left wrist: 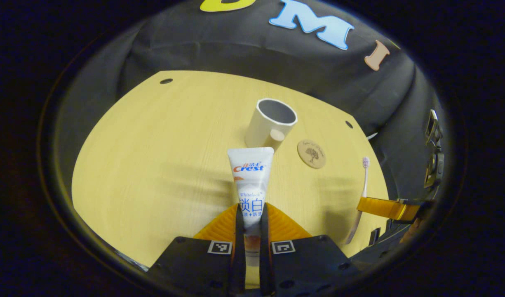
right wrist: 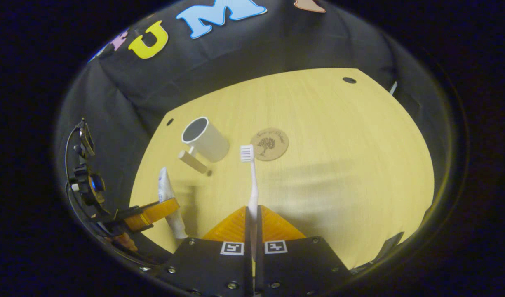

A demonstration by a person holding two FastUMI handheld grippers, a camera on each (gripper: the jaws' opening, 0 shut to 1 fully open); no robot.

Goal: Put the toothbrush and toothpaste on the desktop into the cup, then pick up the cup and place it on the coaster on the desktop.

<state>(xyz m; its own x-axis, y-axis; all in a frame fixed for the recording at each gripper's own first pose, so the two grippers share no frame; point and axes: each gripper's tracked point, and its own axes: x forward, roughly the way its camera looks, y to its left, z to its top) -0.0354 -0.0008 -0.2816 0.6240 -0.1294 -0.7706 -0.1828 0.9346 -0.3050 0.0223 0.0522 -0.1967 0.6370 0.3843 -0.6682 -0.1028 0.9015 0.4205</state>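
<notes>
In the left gripper view, the left tool (left wrist: 252, 220) at bottom centre pinches one toothpaste tube (left wrist: 251, 181), its flat end pointing up. One cup (left wrist: 271, 123) stands above it on the tabletop (left wrist: 153, 156), one coaster (left wrist: 311, 153) just right of the cup. In the right gripper view, the right tool (right wrist: 252, 222) at bottom centre pinches one toothbrush (right wrist: 250, 177), bristles up.

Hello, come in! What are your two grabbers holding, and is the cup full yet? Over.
Left gripper shut on toothpaste. Right gripper shut on toothbrush. Cup empty, beside coaster. Path clear.
</notes>
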